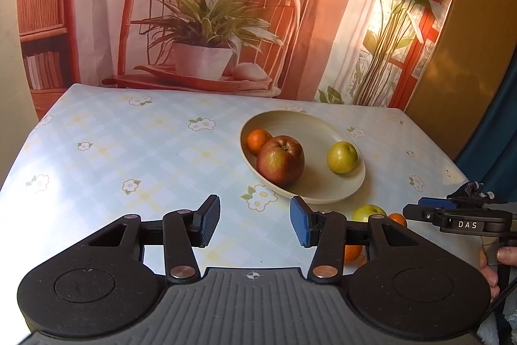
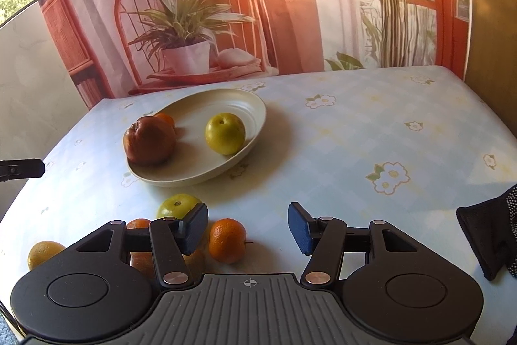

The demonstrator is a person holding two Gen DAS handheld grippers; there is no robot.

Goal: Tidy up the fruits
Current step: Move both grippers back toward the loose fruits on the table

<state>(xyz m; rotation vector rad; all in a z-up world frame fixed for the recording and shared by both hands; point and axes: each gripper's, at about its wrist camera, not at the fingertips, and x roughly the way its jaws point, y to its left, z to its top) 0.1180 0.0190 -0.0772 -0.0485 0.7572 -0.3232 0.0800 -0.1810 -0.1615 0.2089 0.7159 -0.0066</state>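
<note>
Fruit sits in a smooth cream oval plate (image 2: 255, 115) at centre frame, long axis running lower left to upper right: a matte red apple (image 2: 150, 139), stem dimple upward, a glossy yellow-green apple (image 2: 225, 133), a small orange (image 2: 165, 118) behind. Lower left, loose tangerine (image 2: 226, 240) and green apple (image 2: 177, 205) lie on the flowered tablecloth (image 2: 355, 134). Right gripper (image 2: 248, 230) and left gripper (image 1: 255, 223) both gape, empty.
</note>
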